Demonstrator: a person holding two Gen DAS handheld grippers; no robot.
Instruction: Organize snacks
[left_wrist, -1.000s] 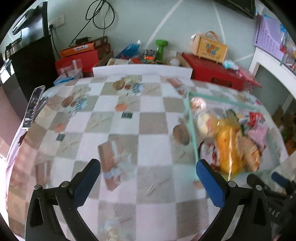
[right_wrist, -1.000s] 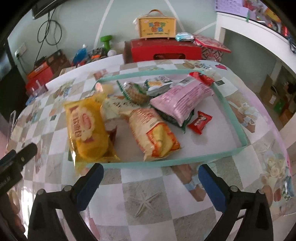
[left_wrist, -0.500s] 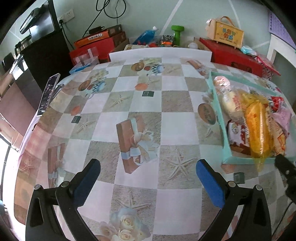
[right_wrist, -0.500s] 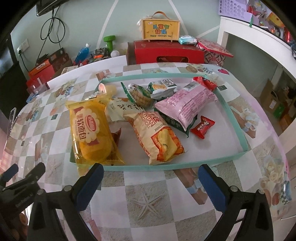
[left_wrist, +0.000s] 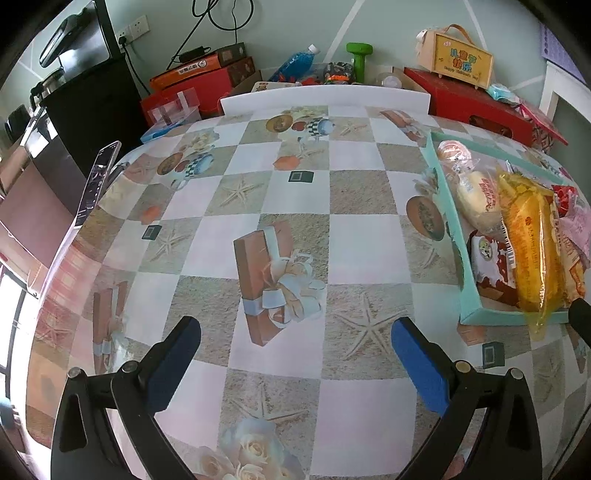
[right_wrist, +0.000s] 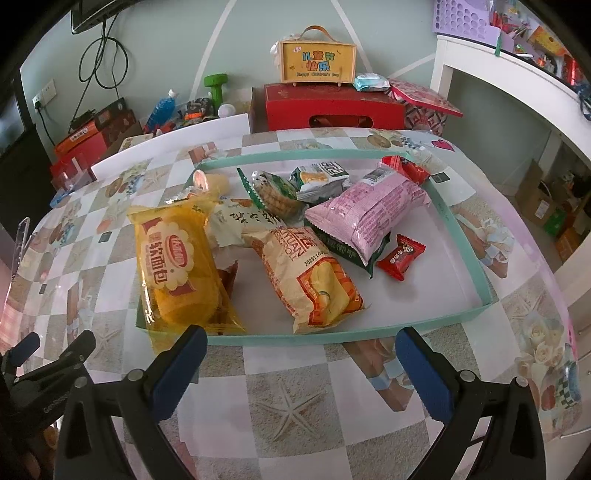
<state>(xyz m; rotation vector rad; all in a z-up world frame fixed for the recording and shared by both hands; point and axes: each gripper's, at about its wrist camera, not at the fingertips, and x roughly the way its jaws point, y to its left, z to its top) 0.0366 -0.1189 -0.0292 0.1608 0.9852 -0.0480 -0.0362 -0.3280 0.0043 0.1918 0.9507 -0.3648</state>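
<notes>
— Both grippers are spread wide with nothing in them. Right gripper (right_wrist: 297, 363) hangs just short of the near wall of the teal tray (right_wrist: 465, 314); left gripper (left_wrist: 295, 356) is over bare tablecloth, well to the left of that tray.

— Where are the snacks?

— All in the tray. The yellow soft-bread bag (right_wrist: 177, 269) lies at the tray's left end, long axis running from near wall toward far wall, its crimped near end hanging over the wall, almost at the right gripper's left finger. Right of it, the orange-and-cream bread pack (right_wrist: 310, 277) lies near to far too, tilted so its far end leans left. The pink packet (right_wrist: 364, 210) lies across, its far end aimed at the tray's far right corner. A small red candy (right_wrist: 401, 256) sits just right of it.

— Risks?

— I'd judge pinching only the overhanging film could let the bag slip or tear. Packs overlap, so lifting one may drag a neighbour. The tray looks light; a nudge could shift it.
</notes>
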